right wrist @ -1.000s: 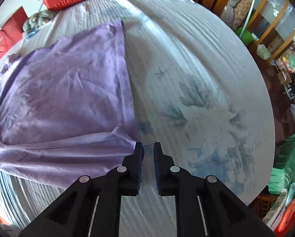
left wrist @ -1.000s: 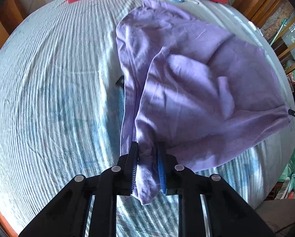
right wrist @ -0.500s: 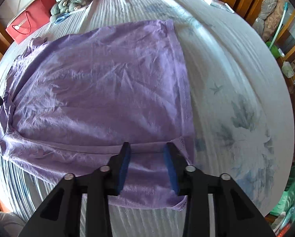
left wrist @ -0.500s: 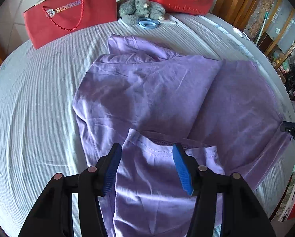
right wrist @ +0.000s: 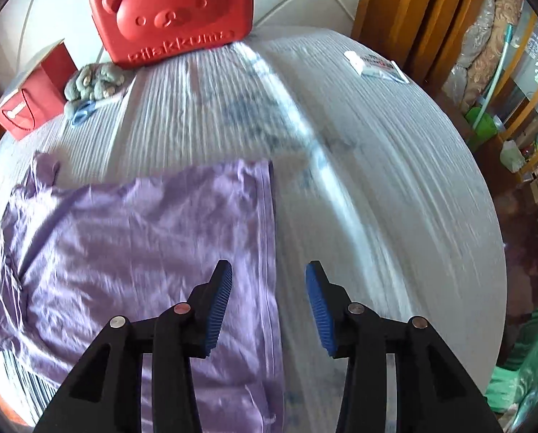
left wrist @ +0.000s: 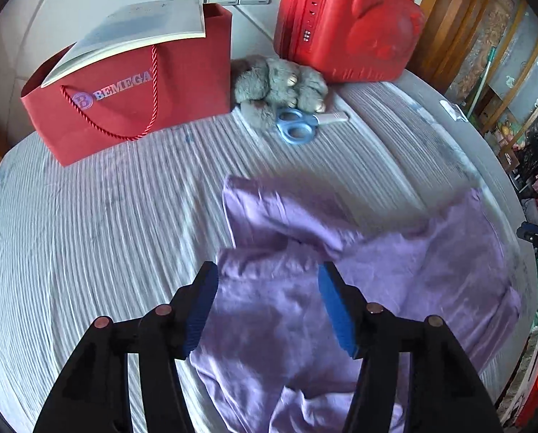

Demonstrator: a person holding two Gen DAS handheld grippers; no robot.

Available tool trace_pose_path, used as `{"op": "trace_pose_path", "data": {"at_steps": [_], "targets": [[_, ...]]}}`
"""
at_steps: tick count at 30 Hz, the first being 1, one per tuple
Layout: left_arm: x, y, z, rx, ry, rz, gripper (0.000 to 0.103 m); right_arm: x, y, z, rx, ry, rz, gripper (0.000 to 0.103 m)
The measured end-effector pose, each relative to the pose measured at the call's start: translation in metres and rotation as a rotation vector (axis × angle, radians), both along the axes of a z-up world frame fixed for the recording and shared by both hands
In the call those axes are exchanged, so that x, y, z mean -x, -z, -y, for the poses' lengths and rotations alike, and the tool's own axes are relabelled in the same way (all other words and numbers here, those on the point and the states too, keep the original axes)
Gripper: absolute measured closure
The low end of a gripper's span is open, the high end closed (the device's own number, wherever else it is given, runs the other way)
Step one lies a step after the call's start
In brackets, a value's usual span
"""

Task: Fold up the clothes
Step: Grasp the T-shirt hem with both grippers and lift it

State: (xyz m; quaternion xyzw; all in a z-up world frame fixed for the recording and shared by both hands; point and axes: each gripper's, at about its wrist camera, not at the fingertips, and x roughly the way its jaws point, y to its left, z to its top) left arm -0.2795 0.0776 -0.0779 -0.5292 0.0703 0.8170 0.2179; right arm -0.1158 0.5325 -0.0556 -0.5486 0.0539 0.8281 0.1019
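Observation:
A lilac garment [left wrist: 395, 270] lies rumpled on the striped bedsheet [left wrist: 106, 238], with one part folded over itself. My left gripper [left wrist: 268, 279] hovers open above its left end, nothing between the blue pads. In the right wrist view the same garment [right wrist: 132, 238] spreads flat to the left. My right gripper [right wrist: 269, 274] stands open over the garment's right hem edge, empty. The tip of the right gripper shows at the right border of the left wrist view.
At the head of the bed stand a red paper bag [left wrist: 132, 90], a grey plush toy [left wrist: 279, 83], blue scissors [left wrist: 296, 126] and a red bear-faced case [right wrist: 171, 11]. A small packet [right wrist: 377, 63] lies near the bed's far right. Wooden furniture and clutter fill the right side.
Both grippers let go of the lilac garment, opened wide and tilted up toward the head of the bed. The garment now lies folded over on the sheet.

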Motion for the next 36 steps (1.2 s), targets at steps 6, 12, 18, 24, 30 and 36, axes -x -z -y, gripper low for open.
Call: {"op": "trace_pose_path", "data": {"at_steps": [6, 12, 18, 24, 30, 36], "targets": [[0.050, 0.032, -0.012, 0.038, 0.007, 0.064, 0.044, 0.066, 0.019, -0.007, 0.012, -0.038, 0.046, 0.059], [0.073, 0.054, -0.015, 0.072, 0.016, 0.107, 0.044, 0.095, 0.044, -0.008, 0.029, -0.052, 0.106, 0.053], [0.079, 0.057, -0.025, -0.007, 0.037, 0.118, 0.047, 0.106, 0.057, 0.002, 0.027, -0.078, 0.138, 0.056], [0.070, 0.044, -0.042, 0.098, 0.057, 0.039, 0.101, 0.092, 0.034, 0.006, -0.020, -0.086, 0.056, 0.096], [0.001, -0.039, -0.018, 0.038, 0.104, -0.185, 0.100, 0.031, -0.022, -0.001, -0.019, -0.088, -0.177, 0.096], [-0.112, -0.046, 0.003, 0.033, 0.238, -0.134, 0.093, -0.037, -0.022, -0.003, -0.002, -0.089, -0.209, 0.095]]}}
